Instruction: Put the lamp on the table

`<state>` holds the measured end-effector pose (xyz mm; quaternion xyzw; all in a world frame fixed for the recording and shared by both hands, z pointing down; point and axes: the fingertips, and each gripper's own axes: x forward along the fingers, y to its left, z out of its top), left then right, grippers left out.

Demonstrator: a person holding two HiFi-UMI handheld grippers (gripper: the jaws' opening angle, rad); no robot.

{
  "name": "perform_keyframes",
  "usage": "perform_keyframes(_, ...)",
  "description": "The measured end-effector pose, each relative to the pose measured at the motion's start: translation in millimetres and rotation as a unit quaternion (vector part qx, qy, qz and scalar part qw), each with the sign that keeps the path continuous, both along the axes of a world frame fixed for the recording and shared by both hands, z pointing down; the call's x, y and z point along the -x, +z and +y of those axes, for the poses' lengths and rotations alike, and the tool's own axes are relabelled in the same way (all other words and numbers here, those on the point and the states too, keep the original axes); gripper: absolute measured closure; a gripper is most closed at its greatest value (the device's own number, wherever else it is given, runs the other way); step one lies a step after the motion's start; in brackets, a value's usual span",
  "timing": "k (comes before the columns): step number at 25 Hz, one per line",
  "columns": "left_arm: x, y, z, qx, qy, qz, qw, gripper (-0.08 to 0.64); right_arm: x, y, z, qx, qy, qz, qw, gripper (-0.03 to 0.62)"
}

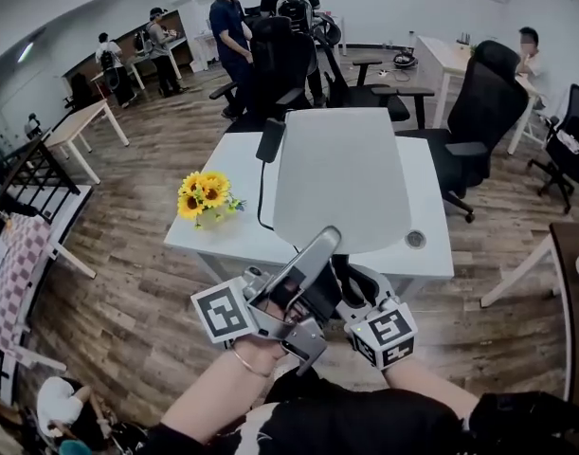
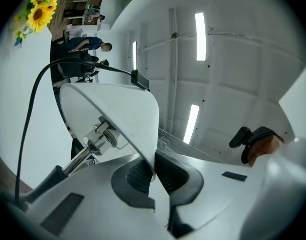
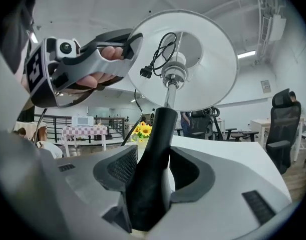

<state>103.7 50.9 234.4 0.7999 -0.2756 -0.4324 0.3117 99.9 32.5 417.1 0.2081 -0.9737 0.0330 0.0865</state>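
Two grippers share the lamp (image 1: 341, 178) in the head view. The left gripper (image 1: 319, 246) reaches up to its white shade, and the right gripper (image 1: 353, 290) sits lower, under it, both at the near edge of the table (image 1: 240, 235). The lamp leans out over the tabletop and seems not to be set down; sunflowers (image 1: 204, 195) stand to its left.

In the left gripper view the jaws are together on the thin shade rim (image 2: 151, 154), probably to stop the top-heavy shade swinging. The cord (image 2: 30, 119) trails beside it.

In the right gripper view the jaws stand wide yet clamp the thick dark stem (image 3: 155, 154), which likely carries the weight. The shade spreads directly ahead, above them.
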Motion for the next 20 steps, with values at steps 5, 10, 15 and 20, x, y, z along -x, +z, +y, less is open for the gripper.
perform_keyframes(5,29,4,-21,0.015,0.001,0.004,0.9999,0.548,25,12,-14,0.027,0.002,-0.010,1.000,0.387)
perform_keyframes(10,66,-3,-43,0.015,0.004,0.001,0.9999,0.548,62,5,-33,0.031,0.009,-0.018,0.999,0.388)
perform_keyframes(15,107,-8,-68,0.014,0.007,-0.005,0.9999,0.548,103,0,-54,0.033,0.015,-0.026,0.999,0.387)
perform_keyframes(20,139,-6,-85,0.015,0.019,0.001,0.9997,0.548,133,2,-73,0.024,0.029,-0.022,0.999,0.387)
